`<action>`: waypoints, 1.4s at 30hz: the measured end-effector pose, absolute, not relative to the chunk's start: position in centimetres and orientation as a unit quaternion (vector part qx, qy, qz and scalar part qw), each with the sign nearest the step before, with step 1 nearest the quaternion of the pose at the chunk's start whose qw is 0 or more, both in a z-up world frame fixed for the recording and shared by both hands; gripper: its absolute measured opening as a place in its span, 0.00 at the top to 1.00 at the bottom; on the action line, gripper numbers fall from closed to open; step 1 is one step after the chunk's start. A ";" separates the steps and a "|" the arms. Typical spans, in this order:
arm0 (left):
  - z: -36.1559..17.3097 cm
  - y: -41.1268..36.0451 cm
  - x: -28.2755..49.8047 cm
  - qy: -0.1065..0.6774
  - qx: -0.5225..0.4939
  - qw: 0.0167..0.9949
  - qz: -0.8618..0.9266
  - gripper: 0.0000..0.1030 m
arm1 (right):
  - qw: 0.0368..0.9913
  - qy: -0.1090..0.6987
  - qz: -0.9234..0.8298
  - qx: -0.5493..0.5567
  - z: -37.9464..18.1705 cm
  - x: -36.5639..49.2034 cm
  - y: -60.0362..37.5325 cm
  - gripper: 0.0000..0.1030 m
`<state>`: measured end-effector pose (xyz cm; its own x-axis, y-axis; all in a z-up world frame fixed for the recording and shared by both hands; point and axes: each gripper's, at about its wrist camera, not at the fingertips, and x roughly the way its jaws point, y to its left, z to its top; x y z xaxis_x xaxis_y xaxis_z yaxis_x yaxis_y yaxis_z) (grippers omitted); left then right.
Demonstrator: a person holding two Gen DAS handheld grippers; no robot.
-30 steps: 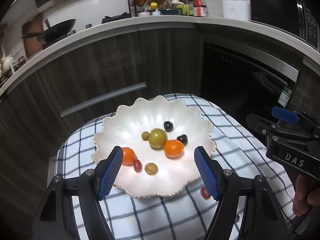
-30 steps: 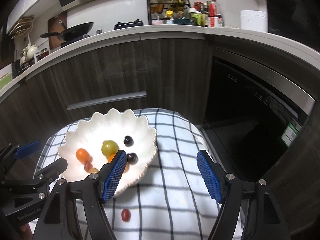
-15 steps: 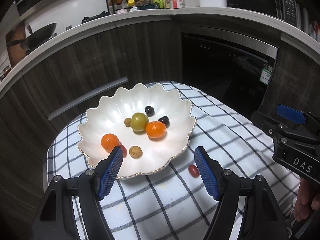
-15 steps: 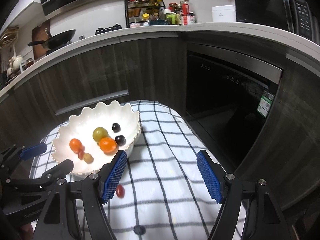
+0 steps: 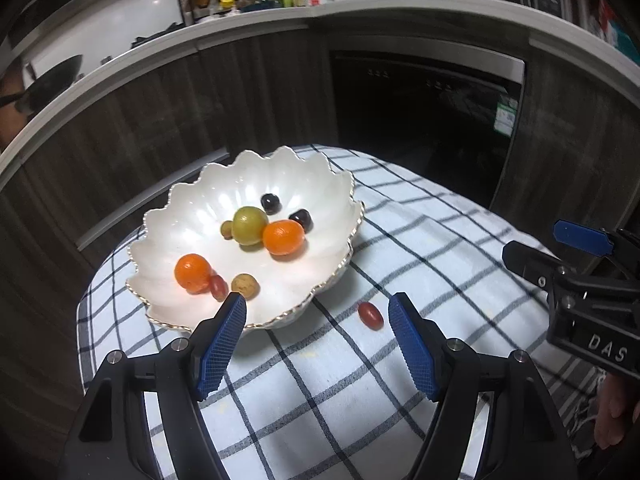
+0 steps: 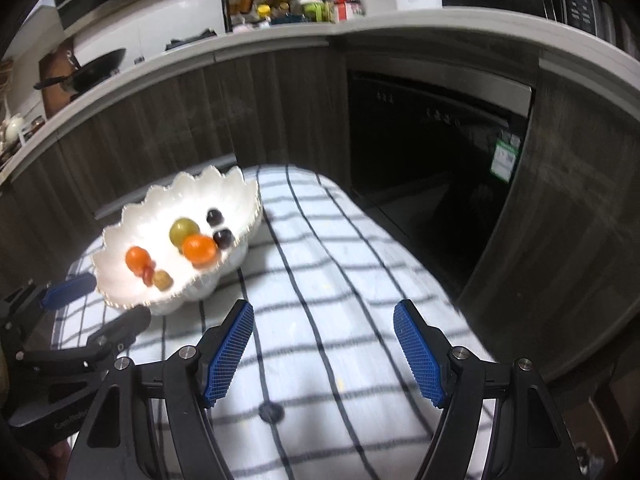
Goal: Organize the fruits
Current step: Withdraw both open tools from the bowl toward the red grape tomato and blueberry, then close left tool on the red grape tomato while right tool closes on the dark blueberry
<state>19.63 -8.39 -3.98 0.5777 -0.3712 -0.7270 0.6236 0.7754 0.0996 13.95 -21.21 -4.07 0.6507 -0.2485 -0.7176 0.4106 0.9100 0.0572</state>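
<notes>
The left gripper (image 5: 316,320) is spread wide and holds nothing. Its blue pads (image 5: 222,344) point down at the cloth (image 5: 400,380). A small red grape (image 5: 370,315) lies on the cloth between the pads, close to the right one. It sits outside the bowl (image 5: 192,216), near the bowl's rim at about 4 o'clock.

The bowl is white with a wavy gold edge. Inside it are two orange fruits (image 5: 283,237), a green fruit (image 5: 250,225), two dark grapes (image 5: 270,203), a red grape (image 5: 218,286) and two little brown ones (image 5: 245,285).

The right gripper (image 6: 324,344) is spread wide too and holds nothing. Under it is only cloth. From there, the bowl (image 6: 128,236) is at about 10 o'clock. In the left view, the right gripper shows at 3 o'clock.

The step now looks like picking up the loose grape and putting it in the bowl. To do it well, slide the left gripper a little to its right so the grape sits in the middle of the pads. Go down until the tips nearly touch the cloth. Then close softly, because a grape is round and can roll or squash. Try not to pinch the cloth. Lift it high over the wavy rim, and let go low over a bare spot in the bowl. Keep the right gripper out of the way.
</notes>
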 end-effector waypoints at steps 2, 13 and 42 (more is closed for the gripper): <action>-4.5 -8.6 19.5 0.363 0.180 0.865 -0.296 0.29 | 0.899 0.384 -0.181 0.107 -4.7 13.7 -21.0 0.29; -7.5 -9.4 19.0 0.374 0.208 0.834 -0.348 0.29 | 0.869 0.433 -0.207 0.119 -8.0 12.3 -20.0 0.29; -11.6 -11.7 21.2 0.393 0.216 0.796 -0.407 0.30 | 0.864 0.447 -0.215 0.091 -11.4 11.9 -17.4 0.29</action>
<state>21.22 -11.67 -11.64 0.3609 -0.4780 -0.8008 0.8172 0.5759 0.0246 11.91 -17.36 -11.39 0.5085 -0.2904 -0.8106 0.4531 0.8908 -0.0348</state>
